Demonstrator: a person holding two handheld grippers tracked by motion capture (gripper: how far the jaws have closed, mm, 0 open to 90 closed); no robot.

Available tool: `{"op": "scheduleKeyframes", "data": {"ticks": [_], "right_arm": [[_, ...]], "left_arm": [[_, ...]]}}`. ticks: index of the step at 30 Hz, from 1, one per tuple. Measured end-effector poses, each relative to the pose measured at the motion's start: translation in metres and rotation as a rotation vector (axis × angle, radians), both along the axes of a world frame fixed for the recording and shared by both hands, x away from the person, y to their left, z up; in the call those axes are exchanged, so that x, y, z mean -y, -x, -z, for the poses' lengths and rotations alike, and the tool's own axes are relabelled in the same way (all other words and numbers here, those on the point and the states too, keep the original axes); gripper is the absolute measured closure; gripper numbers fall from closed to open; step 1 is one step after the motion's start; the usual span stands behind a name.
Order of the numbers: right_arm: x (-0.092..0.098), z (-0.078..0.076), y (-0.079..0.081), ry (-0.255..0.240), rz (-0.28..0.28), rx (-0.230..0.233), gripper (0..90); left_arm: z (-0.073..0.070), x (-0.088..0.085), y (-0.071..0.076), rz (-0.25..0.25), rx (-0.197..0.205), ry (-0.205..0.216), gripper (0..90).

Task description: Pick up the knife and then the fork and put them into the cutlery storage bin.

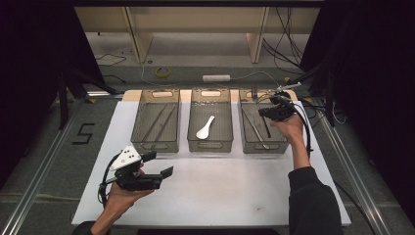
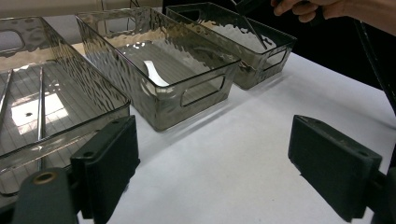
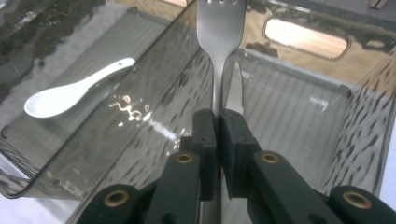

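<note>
Three smoked bins sit across mid-frame. Right gripper point(image 1: 272, 111), upper right, has its jaws clamped on a fork point(image 3: 219, 32) over the right bin point(image 1: 281, 147); release remains. Left gripper point(image 1: 159, 166), lower left, stands apart, empty. White spoon point(image 1: 205, 128) already binned centre.

A single mark can be read: a large black numeral "5" point(image 1: 83, 133), taped or painted in blocky strokes on the grey floor at the left of the white table top point(image 1: 215, 196), just beside its near-left part. No other writing, label or brand is legible on the things here.
</note>
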State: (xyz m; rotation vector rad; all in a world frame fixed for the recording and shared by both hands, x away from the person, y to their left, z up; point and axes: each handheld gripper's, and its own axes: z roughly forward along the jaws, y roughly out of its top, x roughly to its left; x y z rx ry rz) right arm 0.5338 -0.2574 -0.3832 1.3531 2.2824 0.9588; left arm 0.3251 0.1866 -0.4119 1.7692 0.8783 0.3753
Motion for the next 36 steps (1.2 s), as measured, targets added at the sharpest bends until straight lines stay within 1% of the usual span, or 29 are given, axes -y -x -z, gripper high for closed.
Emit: {"op": "scheduleKeyframes", "data": {"ticks": [7,15,21,30,33,35,36], "right_arm": [[-0.001,0.010,0.000,0.018,-0.003,-0.020,85.4],[-0.008,0.019,0.000,0.042,-0.017,-0.037,85.4],[-0.013,0.026,-0.001,0.058,-0.024,-0.065,85.3],[-0.018,0.031,-0.002,0.069,-0.031,-0.099,85.2],[-0.019,0.032,-0.002,0.082,-0.029,-0.106,85.0],[-0.020,0.033,-0.003,0.077,-0.030,-0.120,85.0],[-0.020,0.034,-0.003,0.086,-0.032,-0.122,84.9]], "left_arm": [[0.000,0.000,0.000,-0.001,0.001,0.001,15.6],[0.000,0.000,0.000,-0.002,0.000,0.002,15.6],[0.000,0.000,0.000,-0.001,0.000,0.001,15.6],[0.000,0.000,0.000,-0.001,0.000,0.000,15.6],[0.000,0.000,0.000,-0.001,0.000,0.001,15.5],[0.000,0.000,0.000,-0.002,0.000,0.001,15.6],[0.000,0.000,0.000,-0.001,0.000,0.000,15.6]]}}
